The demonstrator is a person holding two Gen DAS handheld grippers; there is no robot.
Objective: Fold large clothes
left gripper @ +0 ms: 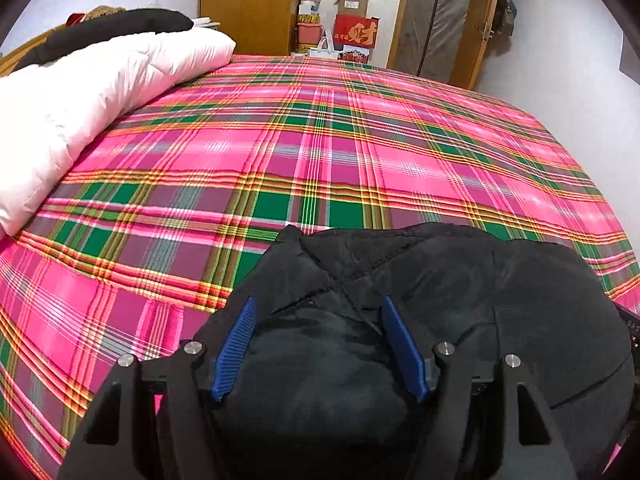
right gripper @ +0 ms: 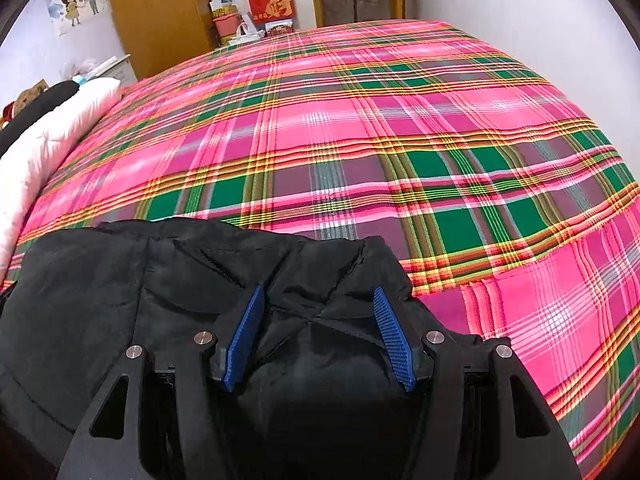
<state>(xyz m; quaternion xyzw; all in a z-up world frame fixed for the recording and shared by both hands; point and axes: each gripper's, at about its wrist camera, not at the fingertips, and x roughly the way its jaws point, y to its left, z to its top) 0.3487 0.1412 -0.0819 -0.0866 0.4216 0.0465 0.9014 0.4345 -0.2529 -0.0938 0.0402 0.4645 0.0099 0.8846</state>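
A bed sheet (left gripper: 320,128) with a pink, green and yellow check pattern covers the bed. On its left side lies a pale pink quilt (left gripper: 80,92), and a long black cushion (left gripper: 116,26) rests on top of it. Behind the bed stands a wooden wardrobe (left gripper: 248,4). Beside it, some things are stacked: a red box with gold characters (left gripper: 358,32), a cardboard box (left gripper: 352,4) on top of it, and a pink container (left gripper: 309,34). A cartoon picture of two children (right gripper: 78,0) hangs on the white wall.
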